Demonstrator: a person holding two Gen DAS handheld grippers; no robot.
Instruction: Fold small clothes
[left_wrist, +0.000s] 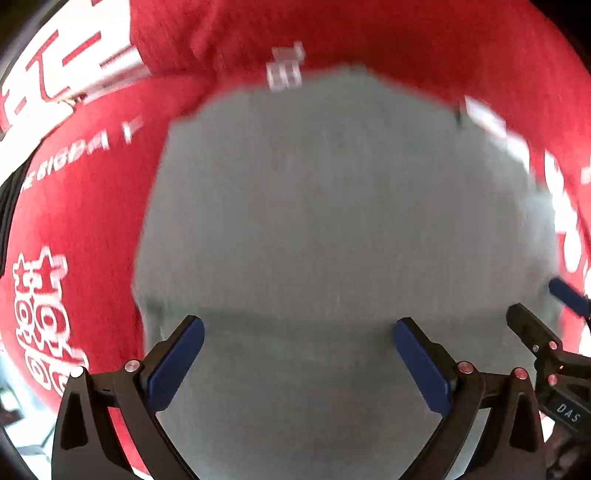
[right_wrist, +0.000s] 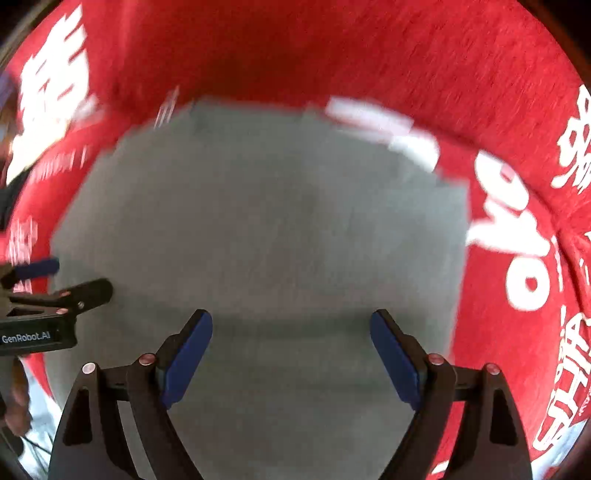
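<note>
left wrist: grey garment (left_wrist: 332, 221) flat on red cloth (left_wrist: 85, 206) with white lettering covering the bench; left gripper (left_wrist: 297, 350) above it, jaws released, empty | right wrist: same garment (right_wrist: 266, 229), cloth (right_wrist: 517, 258) around it; right gripper (right_wrist: 291, 347) jaws released, empty

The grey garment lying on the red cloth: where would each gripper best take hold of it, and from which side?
The grey garment lies flat, so probably pinch its near edge from above: left gripper and right gripper already hover open over it, pointing down.
</note>
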